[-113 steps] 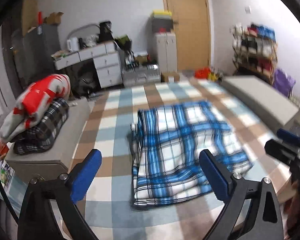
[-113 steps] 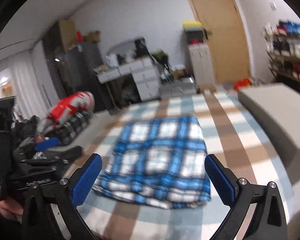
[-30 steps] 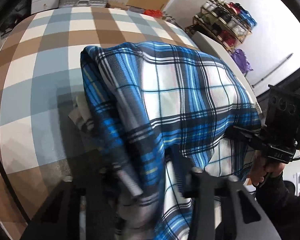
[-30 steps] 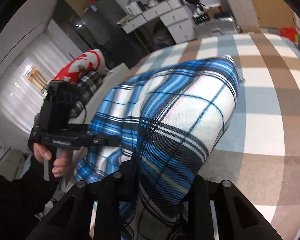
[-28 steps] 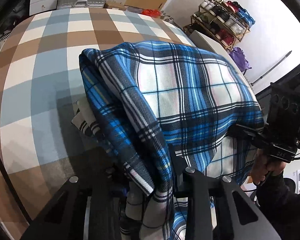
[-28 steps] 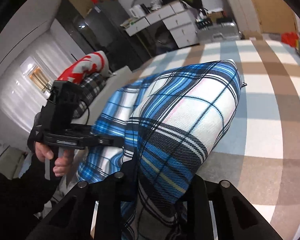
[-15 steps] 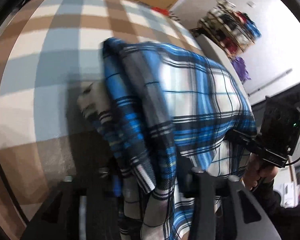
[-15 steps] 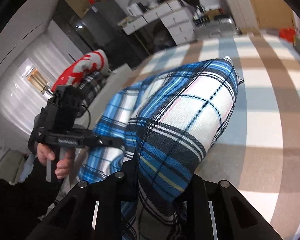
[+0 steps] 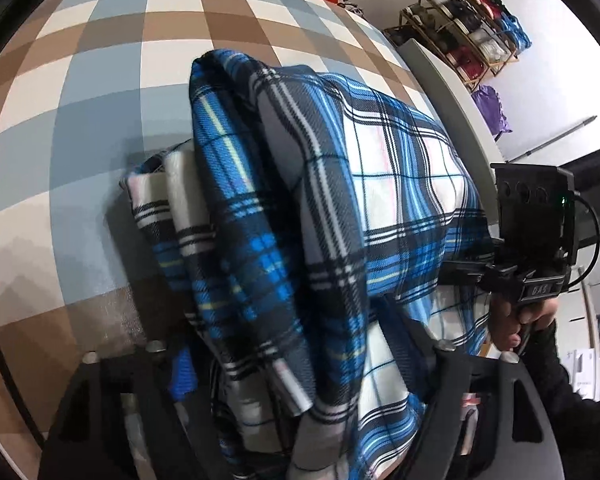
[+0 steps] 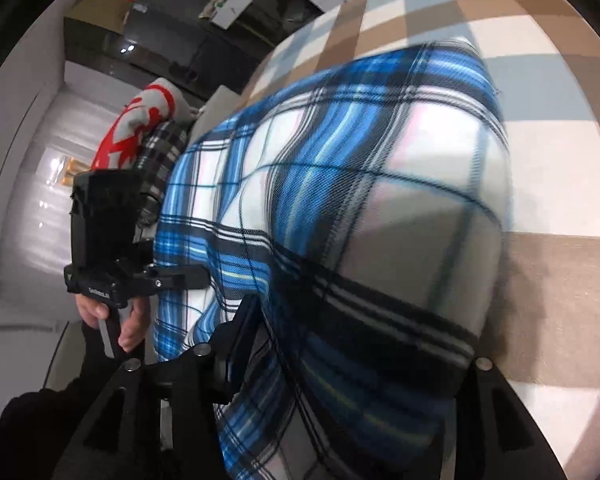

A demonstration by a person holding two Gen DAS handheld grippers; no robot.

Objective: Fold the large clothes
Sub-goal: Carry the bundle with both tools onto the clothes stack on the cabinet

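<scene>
Between the jaws of the left gripper (image 9: 300, 364), in the left wrist view, a bunched fold of the blue plaid garment (image 9: 340, 184) is seen; the jaws are opening, and whether the pads press the cloth cannot be told, as they are hidden by it. Beyond the jaws the garment is spread in a folded heap on the checked surface (image 9: 100, 80). To the right of the jaws the right gripper (image 9: 464, 268) is seen, carried by a hand (image 9: 516, 320), its tips buried in the cloth.

Between the jaws of the right gripper (image 10: 352, 360), in the right wrist view, the garment's (image 10: 380, 184) near edge is draped; these jaws are opening too, and contact cannot be confirmed. Left of the jaws the left gripper (image 10: 196, 276) is noted at the garment's edge. A red-and-white bundle (image 10: 140, 120) is observed further left.
</scene>
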